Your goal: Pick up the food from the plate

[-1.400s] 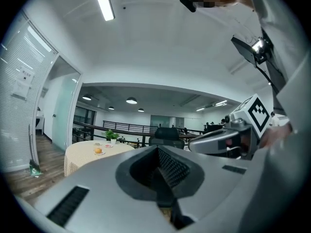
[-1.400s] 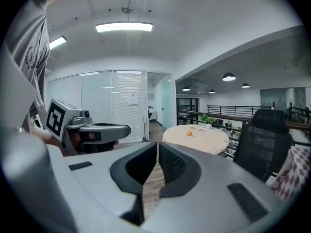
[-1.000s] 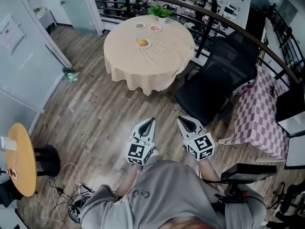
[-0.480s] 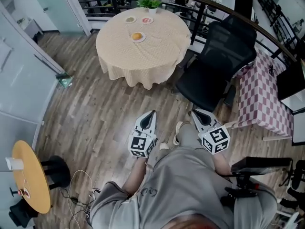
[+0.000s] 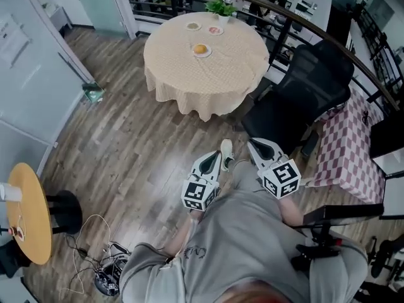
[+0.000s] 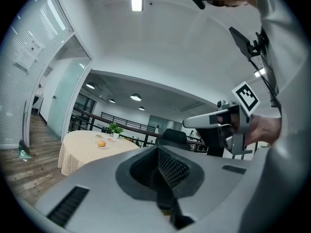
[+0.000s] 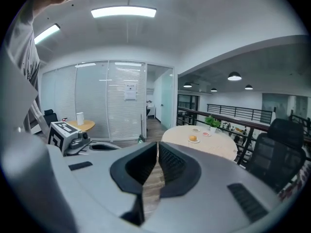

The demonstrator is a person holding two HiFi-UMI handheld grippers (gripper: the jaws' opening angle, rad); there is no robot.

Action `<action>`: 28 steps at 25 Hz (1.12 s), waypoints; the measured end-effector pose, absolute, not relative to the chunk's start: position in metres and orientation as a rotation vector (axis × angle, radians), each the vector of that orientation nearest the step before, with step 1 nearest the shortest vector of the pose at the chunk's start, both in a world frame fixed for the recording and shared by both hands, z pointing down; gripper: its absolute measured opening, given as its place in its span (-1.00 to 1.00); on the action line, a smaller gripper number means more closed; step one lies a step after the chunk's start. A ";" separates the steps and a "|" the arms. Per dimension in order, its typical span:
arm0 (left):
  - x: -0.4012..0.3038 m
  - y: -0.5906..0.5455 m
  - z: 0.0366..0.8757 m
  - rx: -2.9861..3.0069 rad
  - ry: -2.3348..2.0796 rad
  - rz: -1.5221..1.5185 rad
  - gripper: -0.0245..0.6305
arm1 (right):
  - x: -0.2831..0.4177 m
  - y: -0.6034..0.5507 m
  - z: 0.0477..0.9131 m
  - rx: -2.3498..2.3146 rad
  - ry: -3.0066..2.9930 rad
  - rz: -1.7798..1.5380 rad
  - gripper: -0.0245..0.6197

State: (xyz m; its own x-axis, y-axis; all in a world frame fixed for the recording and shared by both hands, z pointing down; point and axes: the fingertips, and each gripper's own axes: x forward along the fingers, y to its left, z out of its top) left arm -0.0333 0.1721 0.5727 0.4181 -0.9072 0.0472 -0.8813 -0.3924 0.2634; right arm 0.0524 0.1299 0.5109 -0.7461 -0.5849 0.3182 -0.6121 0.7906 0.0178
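An orange piece of food lies on a small white plate on the round table with a beige cloth, far ahead of me. Two more small plates sit behind it by a potted plant. My left gripper and right gripper are held side by side at waist height over the wooden floor, both shut and empty. The food is small and distant in the left gripper view, past the left gripper. The right gripper also points toward the food.
A black office chair stands right of the round table, beside a table with a checkered cloth. A small wooden round table with a cup is at the left. Cables lie on the floor. A railing runs behind.
The person has stepped toward the round table, one shoe now showing between the grippers. Both grippers stay shut and empty at waist height.
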 end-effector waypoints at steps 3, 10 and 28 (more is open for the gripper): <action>-0.047 0.161 0.575 2.395 -1.617 -0.141 -0.89 | 0.036 0.115 0.516 0.853 -2.695 0.133 -0.86; -0.104 0.113 0.586 2.254 -1.791 -0.099 -0.89 | -0.007 0.043 0.531 0.749 -2.748 0.167 -0.86; -0.193 -0.126 0.584 2.052 -1.979 -0.030 -0.89 | -0.063 -0.231 0.563 0.609 -2.758 0.250 -0.86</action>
